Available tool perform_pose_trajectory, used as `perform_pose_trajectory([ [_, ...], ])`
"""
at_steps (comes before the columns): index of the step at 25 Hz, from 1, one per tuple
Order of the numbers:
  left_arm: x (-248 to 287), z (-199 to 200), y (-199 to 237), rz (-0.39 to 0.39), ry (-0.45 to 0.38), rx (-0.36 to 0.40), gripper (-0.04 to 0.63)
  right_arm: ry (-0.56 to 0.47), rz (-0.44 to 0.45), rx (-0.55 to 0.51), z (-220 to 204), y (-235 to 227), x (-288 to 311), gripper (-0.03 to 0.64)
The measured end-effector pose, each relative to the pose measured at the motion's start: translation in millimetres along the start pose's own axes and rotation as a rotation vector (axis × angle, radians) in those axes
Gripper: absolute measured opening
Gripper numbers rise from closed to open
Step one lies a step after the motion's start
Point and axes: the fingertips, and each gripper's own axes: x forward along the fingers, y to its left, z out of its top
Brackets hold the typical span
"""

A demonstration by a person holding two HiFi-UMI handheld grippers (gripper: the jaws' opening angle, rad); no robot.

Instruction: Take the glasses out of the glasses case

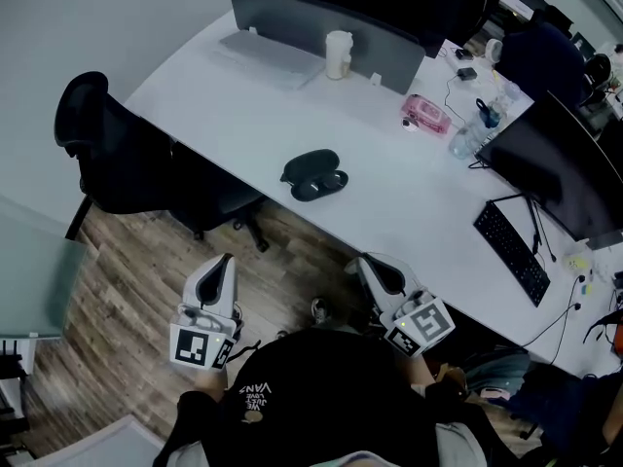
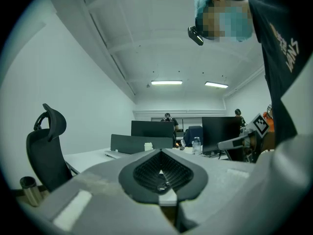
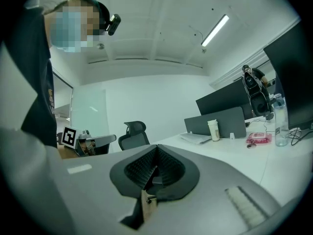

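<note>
Jaws pressed together and holding nothing on my 2 claws: the left gripper [image 1: 220,272] and right gripper [image 1: 378,269] hang low by my body, off the white desk [image 1: 243,95]. The black oval glasses case [image 1: 314,175] lies mid-desk, apparently open, well apart from both; I can't make out its contents.

Left gripper [image 1: 225,261], right gripper [image 1: 363,263], jaws together, both empty
</note>
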Motion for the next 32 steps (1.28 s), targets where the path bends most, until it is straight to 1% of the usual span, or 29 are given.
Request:
perform_pose_trajectory([
  [7,22,-7,-7,0.053,0.004,-0.007,0.002,0.022,0.046,0.014,1,-28,10,0.002],
  [12,28,-13,-6,0.09,0.018,-0.018,0.002,0.049,0.077,0.015,-3,-42,21,0.002],
  [18,36,-19,11,0.103,0.028,-0.037,0.002,0.063,0.083,0.031,-7,-47,44,0.002],
  [22,48,-19,32,0.077,0.032,-0.043,0.002,0.058,0.06,0.035,-5,-48,64,0.002],
  [32,86,-8,90,-0.04,0.021,-0.047,0.002,0.037,-0.049,0.037,6,-44,113,0.002],
])
